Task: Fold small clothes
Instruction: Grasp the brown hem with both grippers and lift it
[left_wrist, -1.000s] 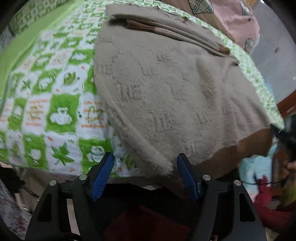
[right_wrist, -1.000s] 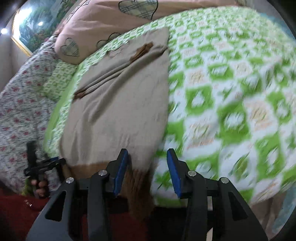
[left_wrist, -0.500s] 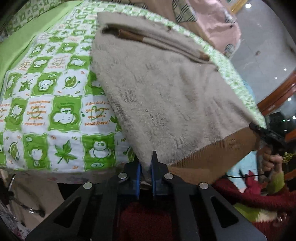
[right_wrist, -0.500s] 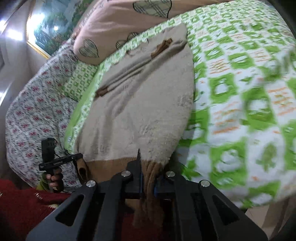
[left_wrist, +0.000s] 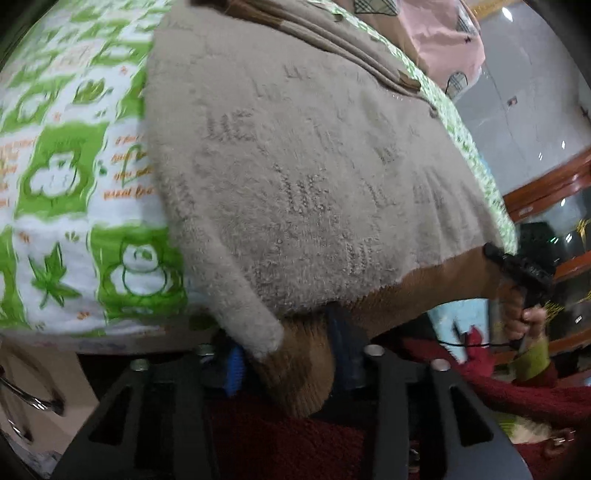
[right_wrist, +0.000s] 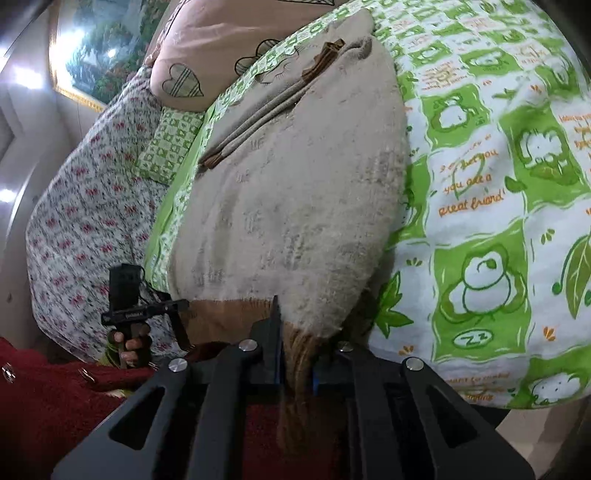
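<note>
A fuzzy beige sweater (left_wrist: 314, 166) (right_wrist: 295, 203) with a brown ribbed hem (left_wrist: 424, 291) (right_wrist: 221, 317) lies flat on the bed, its hem at the near edge. My left gripper (left_wrist: 291, 354) has the hem's left corner bunched between its blue pads, and its jaws are opening slightly around the thick fold. My right gripper (right_wrist: 295, 343) pinches the hem's right corner; its jaws too are opening a little, with the brown rib still between them. Each view shows the other gripper (left_wrist: 517, 266) (right_wrist: 144, 314) in a hand at the opposite corner.
The bed has a green and white cartoon sheet (left_wrist: 74, 184) (right_wrist: 480, 184). A pink pillow (right_wrist: 221, 48) with heart patches lies beyond the sweater's collar, and a floral quilt (right_wrist: 81, 221) lies at the left. The person's red fuzzy sleeves (left_wrist: 517, 387) (right_wrist: 37, 387) are close below the bed edge.
Both grippers stood open at the hem corners a second ago and have since closed on them. The left one has sunk slightly and now shows a thicker bunch of hem between wider jaws.
</note>
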